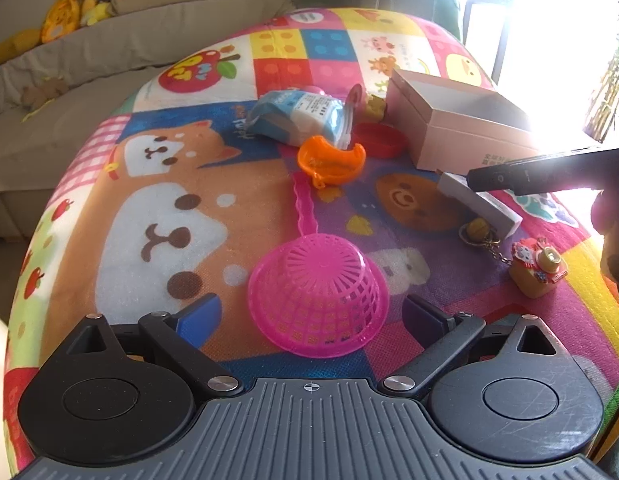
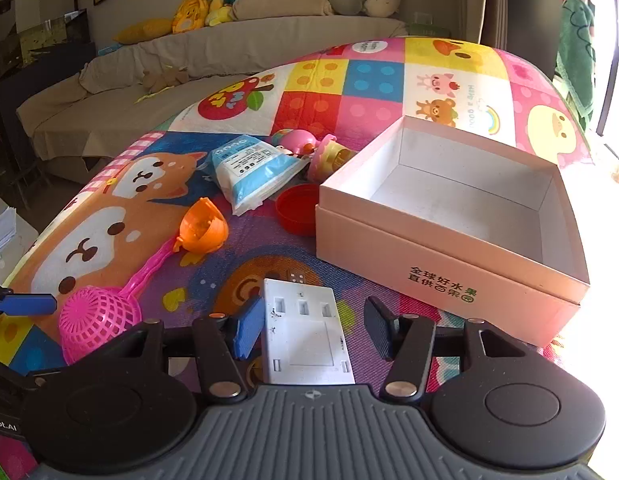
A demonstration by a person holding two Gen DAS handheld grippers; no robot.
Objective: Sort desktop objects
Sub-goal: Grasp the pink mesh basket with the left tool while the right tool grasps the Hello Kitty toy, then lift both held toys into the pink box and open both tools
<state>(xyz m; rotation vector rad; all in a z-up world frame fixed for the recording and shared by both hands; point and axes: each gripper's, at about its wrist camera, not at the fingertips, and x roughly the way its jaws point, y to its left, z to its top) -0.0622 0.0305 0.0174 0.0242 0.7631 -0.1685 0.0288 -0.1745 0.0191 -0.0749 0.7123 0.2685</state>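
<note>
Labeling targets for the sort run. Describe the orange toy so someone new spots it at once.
Start at the open pink cardboard box on the cartoon mat. Left of it lies a red lid, then a blue-and-white packet. Just in front of that packet sits the orange toy, a small cup-like plastic piece at the tip of the pink strainer's handle, the only orange item there.

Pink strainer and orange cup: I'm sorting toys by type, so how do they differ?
The pink strainer is open mesh; the orange cup is solid. The strainer lies mouth down with its dome up; the cup is tipped, showing its inside. Both are bright plastic on the mat.
</note>
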